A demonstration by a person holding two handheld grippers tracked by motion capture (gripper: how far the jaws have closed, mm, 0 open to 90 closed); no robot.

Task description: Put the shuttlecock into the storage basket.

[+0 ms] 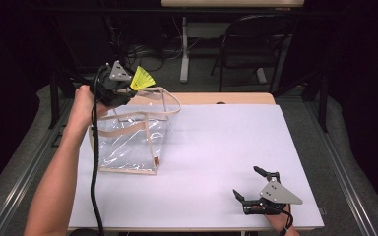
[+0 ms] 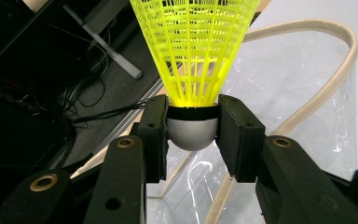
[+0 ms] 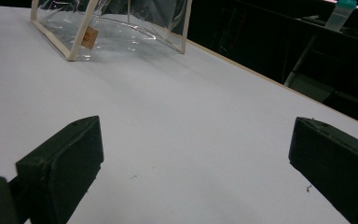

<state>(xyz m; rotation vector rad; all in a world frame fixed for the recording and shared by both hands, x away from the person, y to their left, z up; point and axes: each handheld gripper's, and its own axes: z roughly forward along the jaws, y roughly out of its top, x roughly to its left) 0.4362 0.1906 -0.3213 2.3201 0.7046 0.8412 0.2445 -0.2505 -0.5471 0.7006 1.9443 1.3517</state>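
A: The fingers of the left gripper were clenched on the shuttlecock, one black pad on each side of its grey rounded cork, with the yellow mesh skirt flaring up and away from them.

B: And where was the shuttlecock in the room?

A: In the high view it was held up in the air at the far left corner of the counter, just over the top of the clear bag. The skirt pointed up and to the right from the left gripper.

B: Was it touching the bag?

A: I could not tell. The left gripper view showed the bag's beige handle looping behind the shuttlecock, with the clear plastic wall below the fingers.

B: How did the bag stand?

A: Upright on the white counter, clear walls with beige edging and a small tan tag near its lower front corner. Its handles arched over the top.

B: And the other hand?

A: The right gripper lay low at the near right of the counter, well apart from the bag. Its fingers were released and stood wide, with bare white counter between them; the bag showed far off at the top of the right gripper view.
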